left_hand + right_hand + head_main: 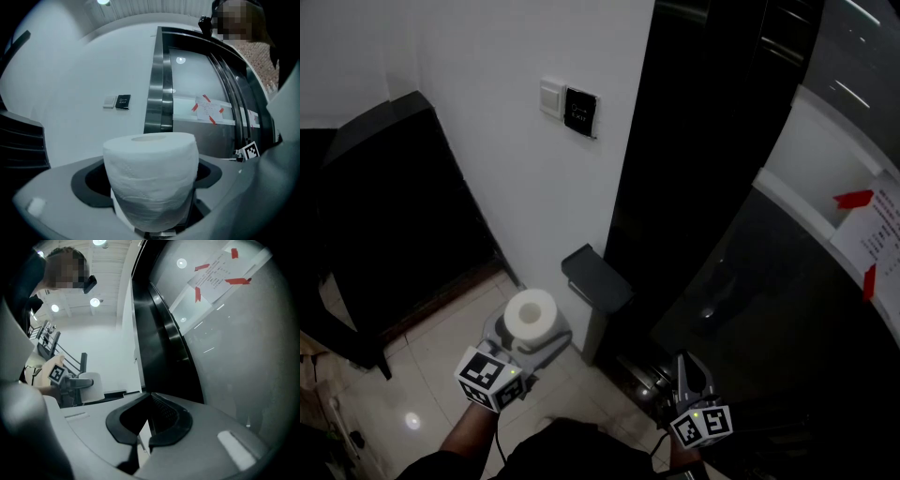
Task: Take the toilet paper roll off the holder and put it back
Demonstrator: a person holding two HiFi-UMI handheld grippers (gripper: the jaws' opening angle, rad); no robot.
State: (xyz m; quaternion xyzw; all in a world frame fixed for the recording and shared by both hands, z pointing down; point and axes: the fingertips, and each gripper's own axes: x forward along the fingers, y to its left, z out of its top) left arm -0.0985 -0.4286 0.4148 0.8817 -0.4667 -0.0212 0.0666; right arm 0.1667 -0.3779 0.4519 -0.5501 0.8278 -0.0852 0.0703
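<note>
Here the white wall (487, 141) carries a dark grey holder (595, 279), just right of the left gripper (528, 330). Its jaws, spread wide, clamp the toilet paper roll (150, 178) between them: white, plump, embossed, standing upright. The right gripper (149, 401) has its jaws pressed together, empty.

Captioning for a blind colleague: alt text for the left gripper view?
A white toilet paper roll stands upright, held in the grey left gripper. Behind: a white wall with a switch plate, and a dark glossy panel bearing a red-taped paper notice.
</note>
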